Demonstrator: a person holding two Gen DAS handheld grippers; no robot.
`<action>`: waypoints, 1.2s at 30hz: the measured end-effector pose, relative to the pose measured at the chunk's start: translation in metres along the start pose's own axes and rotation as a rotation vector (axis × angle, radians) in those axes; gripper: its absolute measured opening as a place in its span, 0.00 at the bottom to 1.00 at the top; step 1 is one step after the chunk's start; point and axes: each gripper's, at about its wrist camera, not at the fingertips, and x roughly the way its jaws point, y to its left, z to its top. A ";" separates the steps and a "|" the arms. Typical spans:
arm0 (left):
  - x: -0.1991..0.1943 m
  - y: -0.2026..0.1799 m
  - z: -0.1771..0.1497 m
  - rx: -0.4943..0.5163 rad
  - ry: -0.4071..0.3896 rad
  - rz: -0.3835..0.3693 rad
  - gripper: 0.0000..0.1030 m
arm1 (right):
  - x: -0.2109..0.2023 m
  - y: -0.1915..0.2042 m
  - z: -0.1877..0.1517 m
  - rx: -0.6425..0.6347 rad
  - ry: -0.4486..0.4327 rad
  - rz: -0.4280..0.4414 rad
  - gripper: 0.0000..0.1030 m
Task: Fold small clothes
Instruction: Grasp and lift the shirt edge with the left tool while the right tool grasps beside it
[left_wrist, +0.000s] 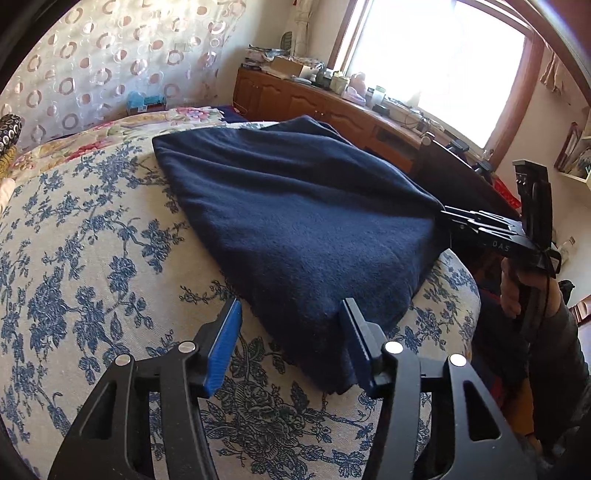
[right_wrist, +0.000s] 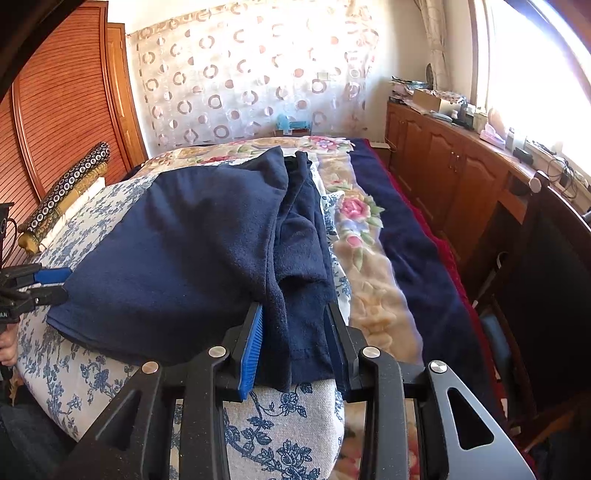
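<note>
- Both jaws stand wide open: the left gripper (left_wrist: 291, 314) sits at one corner of the dark blue cloth (left_wrist: 295, 218), and the right gripper (right_wrist: 295, 314) has a bunched cloth edge between its fingers.
- That blue cloth lies folded on the blue-flowered cushion (left_wrist: 92, 258).
- A flowery blanket (right_wrist: 365, 266) lies beside the cushion.

Navy blue all over on the garment (left_wrist: 295, 221), plain, no print. Under it the cushion cover (left_wrist: 92, 258) shows blue flowers and vines on off-white. The left gripper (left_wrist: 291, 343) is black with bright blue pads; so is the right gripper (right_wrist: 295, 343). Beyond, a cream blanket (right_wrist: 365, 258) with pink roses, and a sheer curtain (right_wrist: 240, 81) dotted with brownish rings.
</note>
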 end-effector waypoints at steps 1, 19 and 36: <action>0.003 -0.002 -0.001 0.000 0.008 -0.001 0.54 | 0.000 -0.001 0.000 0.000 0.000 0.001 0.34; -0.032 -0.019 0.048 0.015 -0.099 -0.078 0.12 | -0.034 0.063 -0.004 -0.128 -0.103 0.170 0.73; -0.035 -0.015 0.078 0.016 -0.157 -0.056 0.11 | 0.036 0.086 -0.006 -0.398 0.011 0.036 0.76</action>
